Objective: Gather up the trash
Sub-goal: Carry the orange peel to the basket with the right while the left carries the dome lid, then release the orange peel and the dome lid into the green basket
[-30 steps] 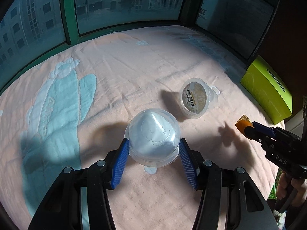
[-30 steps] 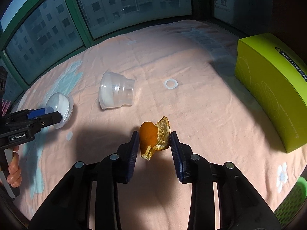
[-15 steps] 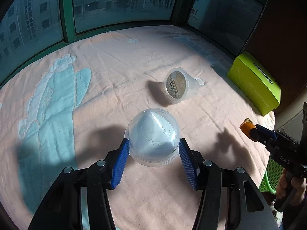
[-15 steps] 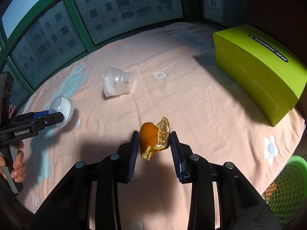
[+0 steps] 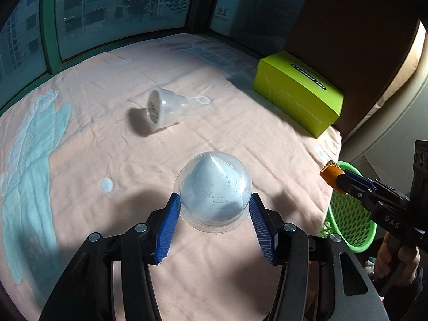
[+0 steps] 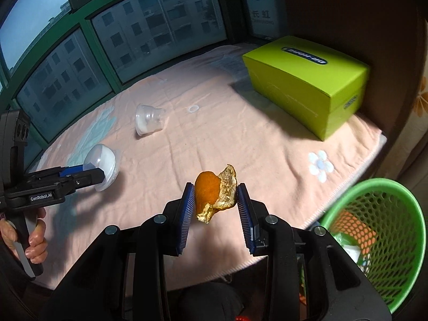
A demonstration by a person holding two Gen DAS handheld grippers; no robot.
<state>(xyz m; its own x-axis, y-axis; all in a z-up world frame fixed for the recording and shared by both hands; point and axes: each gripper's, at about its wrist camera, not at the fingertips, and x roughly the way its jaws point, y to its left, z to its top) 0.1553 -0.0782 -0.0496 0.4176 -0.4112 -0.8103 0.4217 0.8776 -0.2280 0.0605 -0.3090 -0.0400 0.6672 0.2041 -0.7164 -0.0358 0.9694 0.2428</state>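
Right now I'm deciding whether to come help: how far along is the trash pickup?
Some trash already lies in the green bin. In hand: the left tool grips a clear dome lid, and the right tool grips an orange peel; both are above the pink cover. Left: one clear cup on its side.

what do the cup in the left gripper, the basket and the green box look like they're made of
Cup: thin clear plastic, glossy; the blanket shows through it.
Basket: bright green moulded plastic, judging by its even mesh of holes.
Green box: probably matte cardboard, with sharp folded edges and a printed label.
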